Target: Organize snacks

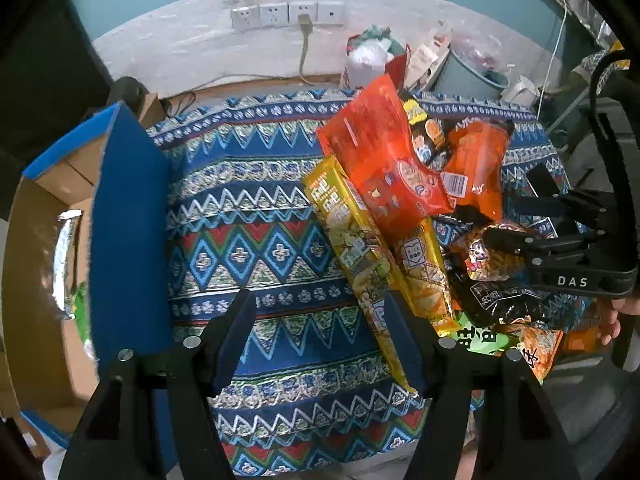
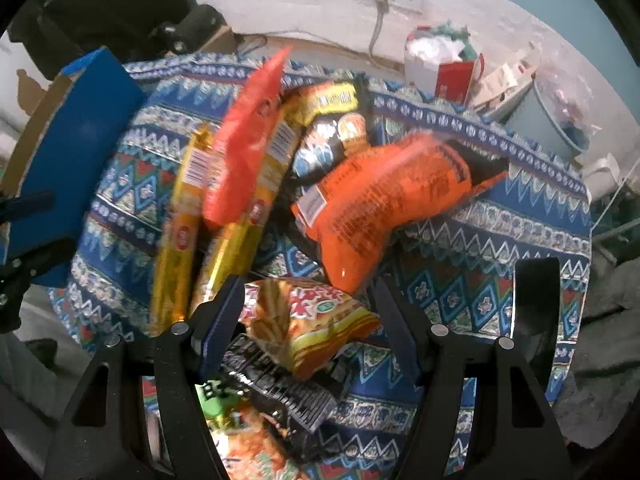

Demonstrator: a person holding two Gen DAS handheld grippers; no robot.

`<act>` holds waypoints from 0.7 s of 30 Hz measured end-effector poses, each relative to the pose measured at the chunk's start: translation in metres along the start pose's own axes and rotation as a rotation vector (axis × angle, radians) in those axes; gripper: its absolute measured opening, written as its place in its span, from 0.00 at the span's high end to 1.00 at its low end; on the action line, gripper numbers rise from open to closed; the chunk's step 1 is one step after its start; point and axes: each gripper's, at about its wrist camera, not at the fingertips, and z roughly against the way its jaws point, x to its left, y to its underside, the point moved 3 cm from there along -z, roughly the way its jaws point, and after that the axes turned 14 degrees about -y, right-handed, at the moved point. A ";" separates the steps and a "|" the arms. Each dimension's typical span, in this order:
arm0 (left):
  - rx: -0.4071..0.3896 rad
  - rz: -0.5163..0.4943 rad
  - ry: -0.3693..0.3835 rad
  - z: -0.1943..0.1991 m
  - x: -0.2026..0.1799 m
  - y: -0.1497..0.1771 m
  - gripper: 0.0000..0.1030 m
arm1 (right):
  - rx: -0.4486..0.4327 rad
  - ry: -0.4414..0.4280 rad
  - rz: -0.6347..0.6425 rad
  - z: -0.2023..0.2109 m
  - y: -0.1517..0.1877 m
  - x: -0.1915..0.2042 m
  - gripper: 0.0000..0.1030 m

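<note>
A pile of snack packs lies on a blue patterned cloth (image 1: 256,216): a red-orange bag (image 1: 384,152), long yellow packs (image 1: 352,240), an orange bag (image 1: 476,164) and a black pack (image 1: 496,296). My left gripper (image 1: 320,336) is open and empty above the cloth, its right finger by a yellow pack. My right gripper (image 2: 308,320) is open, its fingers on either side of an orange-yellow snack bag (image 2: 308,320) that lies on the black pack (image 2: 280,384). It also shows in the left wrist view (image 1: 520,236) at the right.
A cardboard box with blue flaps (image 1: 128,240) stands at the left, with a silvery pack (image 1: 64,264) inside. It also shows in the right wrist view (image 2: 80,148). Bags and a grey bin (image 1: 472,76) stand behind the table by the wall with sockets (image 1: 288,14).
</note>
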 end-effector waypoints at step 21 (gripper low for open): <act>0.174 0.054 0.103 -0.064 -0.040 -0.014 0.30 | 0.133 -0.136 0.006 -0.020 0.032 -0.016 0.31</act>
